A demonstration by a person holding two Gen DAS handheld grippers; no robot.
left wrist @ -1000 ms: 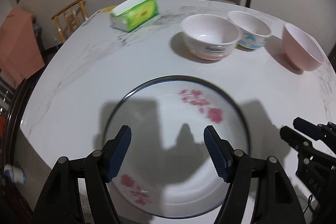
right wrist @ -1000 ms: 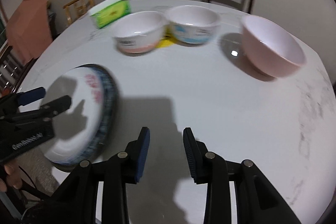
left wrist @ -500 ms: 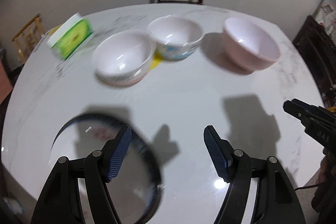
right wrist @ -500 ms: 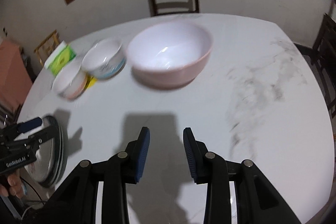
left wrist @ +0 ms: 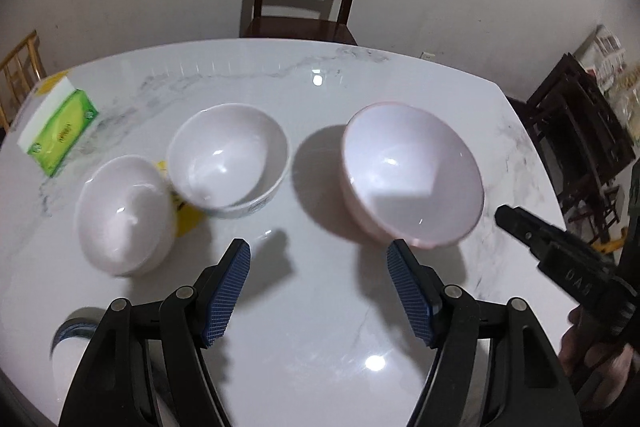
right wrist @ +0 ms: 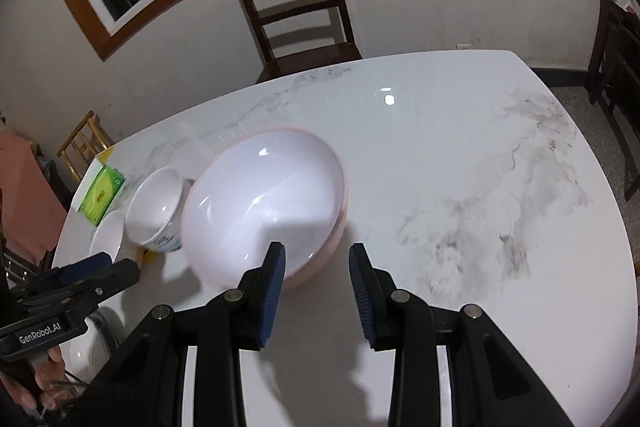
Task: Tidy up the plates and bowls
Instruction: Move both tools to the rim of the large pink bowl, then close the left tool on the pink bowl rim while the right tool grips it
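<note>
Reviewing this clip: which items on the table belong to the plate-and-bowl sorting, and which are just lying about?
Part of the job:
pink bowl
white bowl with blue print
plain white bowl
plate, at the near table edge

Just lying about:
green tissue box
yellow paper under the white bowls

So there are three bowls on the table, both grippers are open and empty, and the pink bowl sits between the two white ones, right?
Not quite. The pink bowl is at the right end of the row, not in the middle; the left wrist view shows the blue-patterned white bowl between it and the other white bowl. The rest holds: three bowls on the table, left gripper and right gripper open and empty.
</note>
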